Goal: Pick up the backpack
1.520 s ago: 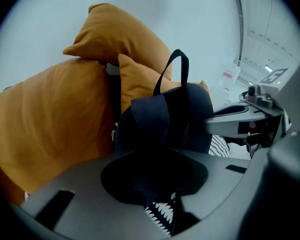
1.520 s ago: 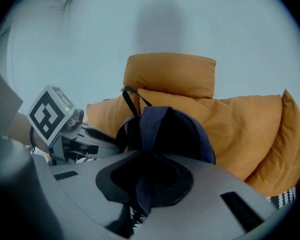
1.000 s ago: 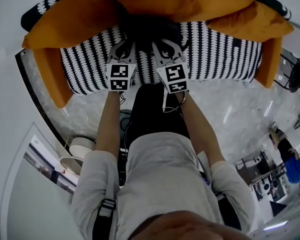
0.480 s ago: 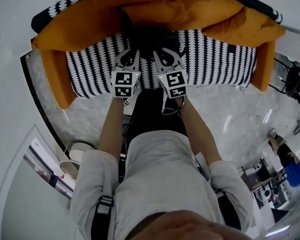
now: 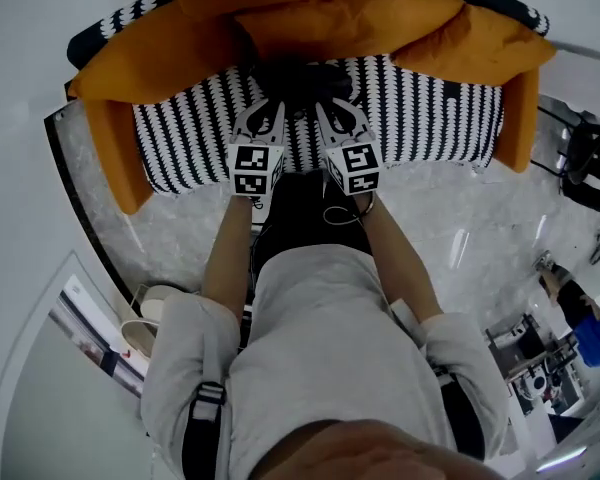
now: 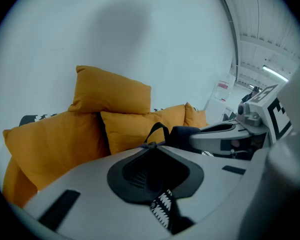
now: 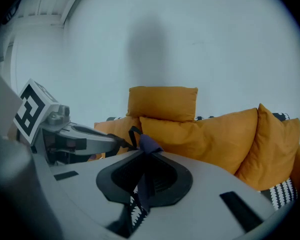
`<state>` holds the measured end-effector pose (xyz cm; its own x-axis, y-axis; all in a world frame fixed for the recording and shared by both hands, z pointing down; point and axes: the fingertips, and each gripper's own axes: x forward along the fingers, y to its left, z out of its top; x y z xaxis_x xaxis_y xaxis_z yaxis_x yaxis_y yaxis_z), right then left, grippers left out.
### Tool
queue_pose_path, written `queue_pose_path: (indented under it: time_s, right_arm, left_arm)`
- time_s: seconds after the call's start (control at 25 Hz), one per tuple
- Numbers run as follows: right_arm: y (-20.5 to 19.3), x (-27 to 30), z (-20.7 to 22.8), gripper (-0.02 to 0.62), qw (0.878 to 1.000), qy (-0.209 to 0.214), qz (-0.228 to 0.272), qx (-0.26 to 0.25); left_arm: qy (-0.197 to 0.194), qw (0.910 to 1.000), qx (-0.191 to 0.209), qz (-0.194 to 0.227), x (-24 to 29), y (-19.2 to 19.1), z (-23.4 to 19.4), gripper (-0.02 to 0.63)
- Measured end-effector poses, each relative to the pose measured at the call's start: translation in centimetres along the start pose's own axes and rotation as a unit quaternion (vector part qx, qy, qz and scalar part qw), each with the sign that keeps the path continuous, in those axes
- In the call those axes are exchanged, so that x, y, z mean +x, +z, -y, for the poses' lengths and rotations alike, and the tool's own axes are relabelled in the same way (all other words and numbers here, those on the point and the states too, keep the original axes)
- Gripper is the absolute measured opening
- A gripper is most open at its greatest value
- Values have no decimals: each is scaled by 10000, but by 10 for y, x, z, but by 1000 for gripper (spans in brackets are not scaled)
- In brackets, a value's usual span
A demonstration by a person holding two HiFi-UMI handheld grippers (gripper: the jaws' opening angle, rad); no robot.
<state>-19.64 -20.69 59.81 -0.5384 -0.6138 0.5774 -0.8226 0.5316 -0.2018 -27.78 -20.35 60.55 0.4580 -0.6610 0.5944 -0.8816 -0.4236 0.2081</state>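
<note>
Two thin dark straps (image 7: 149, 145) are my only hold on the dark fabric backpack (image 5: 298, 76). It sits at the back of the black-and-white striped sofa seat (image 5: 430, 118), against the orange cushions (image 5: 360, 13). My left gripper (image 5: 267, 116) and right gripper (image 5: 332, 114) are each pinched shut on a strap. Risk, my guess: webbing slips from the pads under load, or an uneven pull tips the bag. The only container is the backpack, and its contents are hidden.

1 sofa (image 5: 180, 133), 1 backpack (image 5: 300, 76), 2 tongs: l (image 5: 269, 106), r (image 5: 331, 106); prob 4 cushions (image 5: 320, 13)
</note>
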Motion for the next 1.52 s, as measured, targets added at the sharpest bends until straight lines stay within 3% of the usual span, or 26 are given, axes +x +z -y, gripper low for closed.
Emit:
queue_pose_path:
  time_s: [0.44,1.04,1.52]
  right_arm:
    - [-12,-41,10,57,9991,125,215,345]
    - [-12,-82,4,55,9985,334,380,204]
    - [22,-107,6,55,9960,276,836,-130]
  left_arm:
    - [152,9997,-159,59,-14,-1,46,41]
    - [477,9972,-366,434,-38,12,78,37]
    - [598,9944,-260,832,-56,44,92,35]
